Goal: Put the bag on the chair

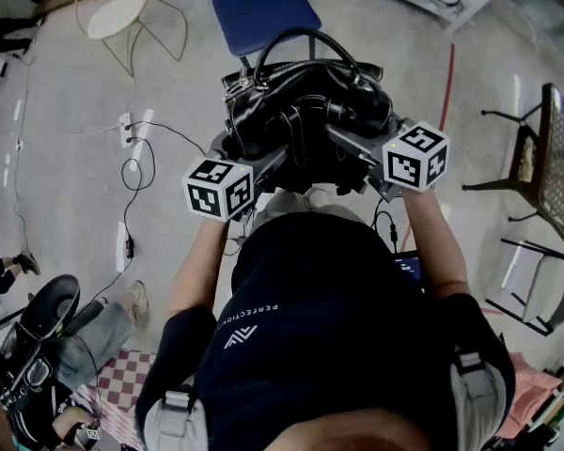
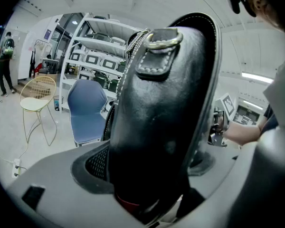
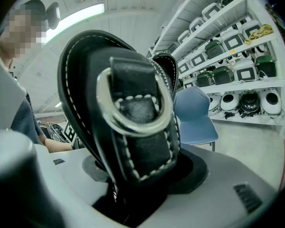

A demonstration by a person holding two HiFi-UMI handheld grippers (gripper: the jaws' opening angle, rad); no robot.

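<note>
A black leather handbag (image 1: 305,101) with looped handles hangs in the air in front of me, carried between both grippers. My left gripper (image 1: 263,163) is shut on the bag's left end (image 2: 166,113), which fills the space between its jaws (image 2: 152,175). My right gripper (image 1: 352,148) is shut on the right end, where a stitched strap tab with a metal ring (image 3: 133,113) stands between its jaws (image 3: 137,175). The blue chair (image 1: 254,7) stands just beyond the bag, its seat bare, and it also shows past the bag in both gripper views (image 2: 85,108) (image 3: 194,118).
A gold wire chair (image 1: 122,12) stands left of the blue one. A dark mesh chair (image 1: 545,158) is at the right. Cables (image 1: 136,172) trail over the floor on the left. Shelves of helmets (image 3: 237,56) line the back. A person (image 2: 4,61) stands far left.
</note>
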